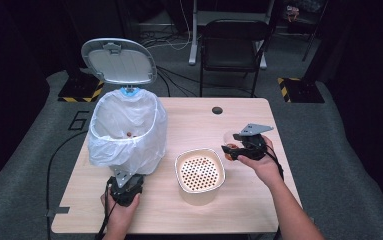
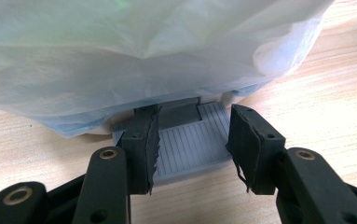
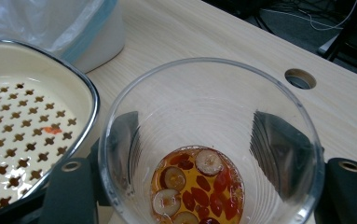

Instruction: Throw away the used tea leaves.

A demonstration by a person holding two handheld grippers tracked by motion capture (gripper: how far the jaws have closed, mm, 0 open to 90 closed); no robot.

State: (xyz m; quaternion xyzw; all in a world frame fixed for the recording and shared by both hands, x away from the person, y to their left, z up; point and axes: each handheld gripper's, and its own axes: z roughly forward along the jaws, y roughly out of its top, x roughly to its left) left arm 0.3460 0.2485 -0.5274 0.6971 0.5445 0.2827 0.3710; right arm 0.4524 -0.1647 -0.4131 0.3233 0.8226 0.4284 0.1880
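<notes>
Your right gripper (image 1: 233, 148) grasps the cup (image 3: 209, 144), tea unstrained; strainer bowl (image 1: 199, 171) waits at nine o'clock. Left gripper (image 2: 192, 142) clenches the bin pedal (image 2: 185, 149).

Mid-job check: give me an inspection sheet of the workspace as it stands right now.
Surface: light wooden table, dry as far as seen, with a cable hole.
Job's things: clear cup with amber liquid and sliced fruit at the bottom; cream strainer bowl with a perforated insert; pedal bin, lid up, white liner, scraps inside.
Clutter: one small red bit on the strainer insert.
Grippers: right gripper shut on the cup beside the bowl; left gripper shut on the bin's grey pedal.
Cables: one trails off the table's left edge; more lie on the floor behind.
Surroundings: black chair, dark room.
</notes>
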